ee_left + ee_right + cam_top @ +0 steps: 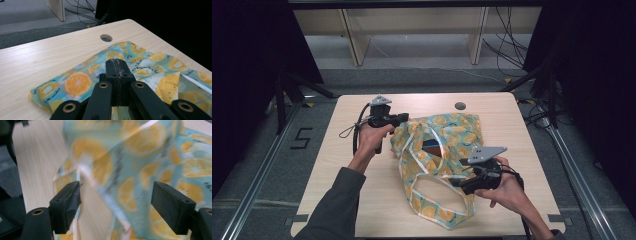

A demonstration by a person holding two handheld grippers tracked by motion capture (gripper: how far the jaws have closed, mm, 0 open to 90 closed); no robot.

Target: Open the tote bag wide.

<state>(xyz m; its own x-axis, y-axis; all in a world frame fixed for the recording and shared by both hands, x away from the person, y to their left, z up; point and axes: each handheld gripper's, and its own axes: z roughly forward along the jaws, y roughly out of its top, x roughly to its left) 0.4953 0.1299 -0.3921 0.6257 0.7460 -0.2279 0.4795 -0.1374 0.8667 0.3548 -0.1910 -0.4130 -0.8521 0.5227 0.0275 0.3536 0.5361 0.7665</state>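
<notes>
My left tool [404, 119] pinches the teal lemon-print cloth bag [447, 135] at its 10 o'clock edge, anchoring it on the pale wooden desk [362, 195]; right tool [453, 181] gapes wide, gripping nothing.

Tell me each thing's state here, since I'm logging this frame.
Bag: lemon-print cloth, crumpled on the table, mouth gaping, something dark inside.
Handle loop: lying slack on the table.
Left gripper: jaws shut, over the bag's edge; whether cloth is pinched, I cannot tell.
Right gripper: jaws wide open, cloth between them, not pressed.
</notes>
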